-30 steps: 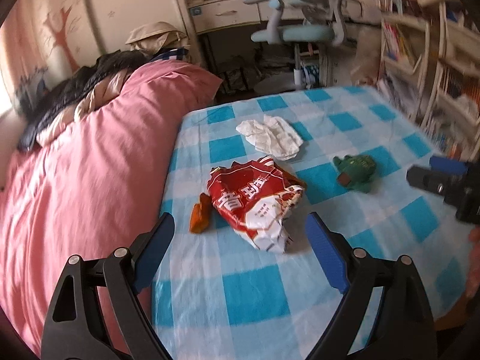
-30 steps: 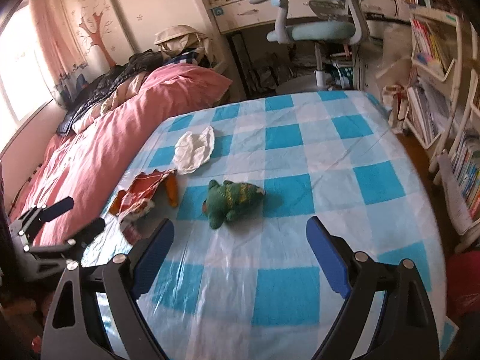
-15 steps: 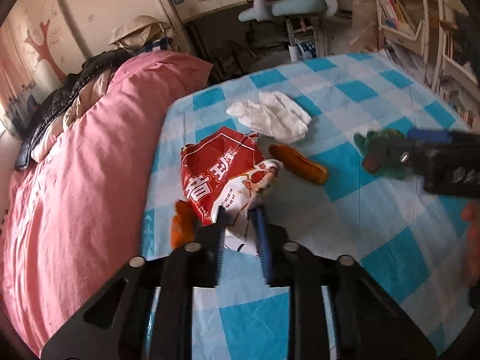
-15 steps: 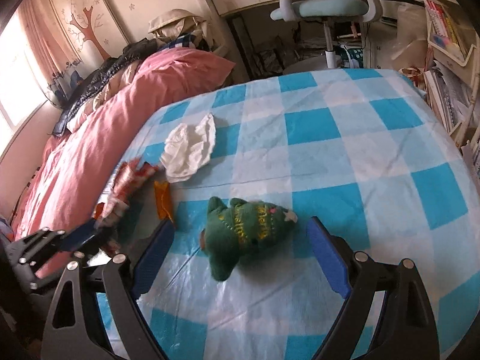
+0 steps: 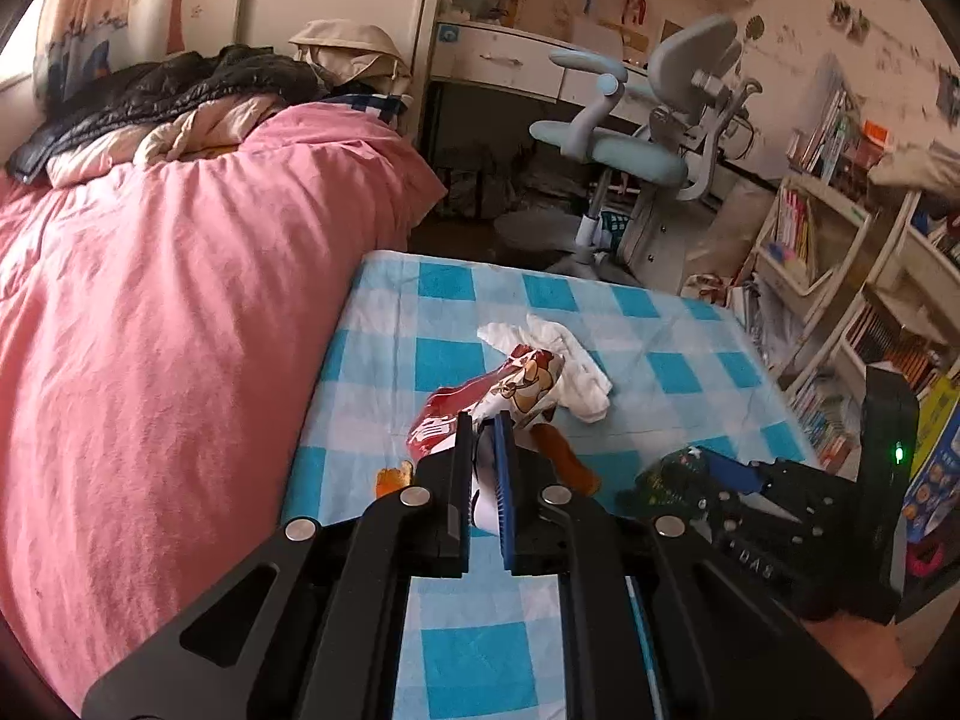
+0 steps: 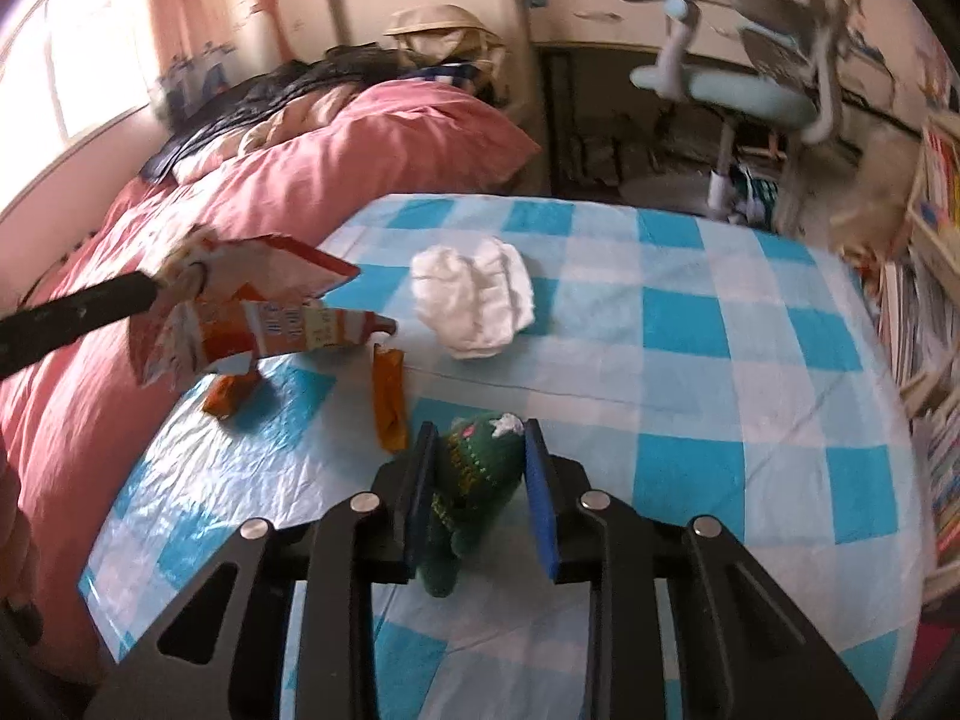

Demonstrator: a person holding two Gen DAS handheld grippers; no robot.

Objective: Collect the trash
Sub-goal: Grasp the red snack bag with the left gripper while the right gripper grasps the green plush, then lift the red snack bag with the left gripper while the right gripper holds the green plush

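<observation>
My left gripper (image 5: 483,429) is shut on a crumpled red and white snack bag (image 5: 510,387) and holds it lifted above the blue checked cloth (image 5: 444,360); the bag (image 6: 240,315) hangs in the air in the right wrist view. My right gripper (image 6: 477,435) is shut on a green knitted plush toy (image 6: 474,474) that rests on the cloth. A crumpled white tissue (image 6: 474,294) lies further back. Two orange wrappers (image 6: 389,396) (image 6: 231,393) lie on the cloth to the left of the toy.
A pink duvet (image 5: 150,300) lies along the left of the cloth. Beyond the far edge stand a grey-blue desk chair (image 5: 648,138) and a desk. Bookshelves (image 5: 840,276) line the right side.
My left gripper closed on the snack bag and lifted it off the cloth. My right gripper moved in and closed on the green plush toy.
</observation>
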